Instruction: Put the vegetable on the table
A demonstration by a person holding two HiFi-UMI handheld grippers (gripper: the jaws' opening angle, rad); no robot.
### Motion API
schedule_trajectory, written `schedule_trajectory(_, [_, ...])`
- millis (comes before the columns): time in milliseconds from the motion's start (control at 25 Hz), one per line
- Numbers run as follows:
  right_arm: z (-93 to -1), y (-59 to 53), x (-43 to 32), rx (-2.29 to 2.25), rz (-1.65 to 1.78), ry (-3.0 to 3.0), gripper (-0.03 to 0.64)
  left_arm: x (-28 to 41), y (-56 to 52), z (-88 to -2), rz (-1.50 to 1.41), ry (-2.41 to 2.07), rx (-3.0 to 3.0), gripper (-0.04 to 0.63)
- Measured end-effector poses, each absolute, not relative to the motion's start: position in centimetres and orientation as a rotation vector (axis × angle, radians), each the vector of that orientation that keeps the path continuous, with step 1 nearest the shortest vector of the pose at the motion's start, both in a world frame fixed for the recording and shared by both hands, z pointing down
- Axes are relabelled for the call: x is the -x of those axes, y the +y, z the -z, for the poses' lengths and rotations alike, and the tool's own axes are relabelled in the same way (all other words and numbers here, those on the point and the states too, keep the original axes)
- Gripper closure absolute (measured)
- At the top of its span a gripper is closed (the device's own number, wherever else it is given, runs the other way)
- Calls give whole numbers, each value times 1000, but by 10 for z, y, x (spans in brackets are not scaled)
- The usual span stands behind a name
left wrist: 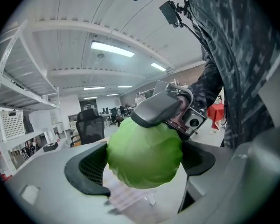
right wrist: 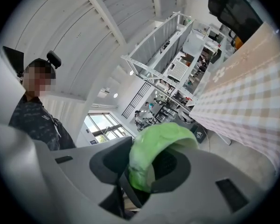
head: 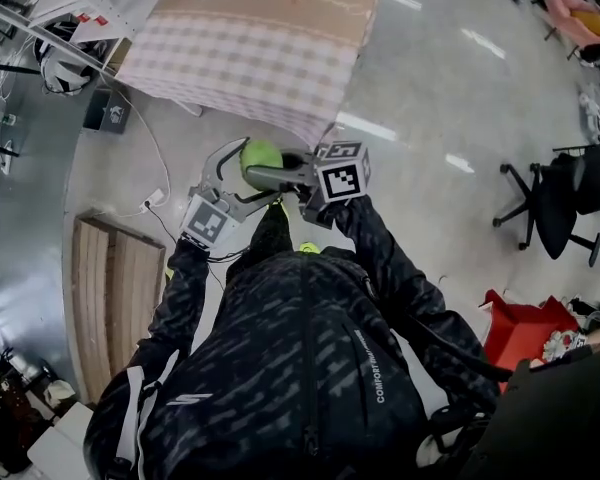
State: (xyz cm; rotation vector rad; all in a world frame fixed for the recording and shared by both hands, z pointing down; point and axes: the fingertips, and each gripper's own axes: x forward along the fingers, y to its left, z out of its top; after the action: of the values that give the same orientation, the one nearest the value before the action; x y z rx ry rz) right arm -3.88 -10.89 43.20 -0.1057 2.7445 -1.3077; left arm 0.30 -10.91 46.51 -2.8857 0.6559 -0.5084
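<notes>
— Where is the cabbage held?

— It is held in the air over the floor, just short of the checked-cloth table. It is clamped by the left gripper and the right gripper, both closed on it.

— How is it expected to handle?

— A round, firm, fairly heavy head is judged. Loose outer leaves may slip, so the widest part should be spanned.
</notes>
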Motion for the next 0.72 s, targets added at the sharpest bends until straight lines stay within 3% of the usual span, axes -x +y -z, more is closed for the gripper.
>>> schedule_trajectory(720, [-475,-257,56,234,1394,2665,500,15,-251,-506,529,549,2952,120])
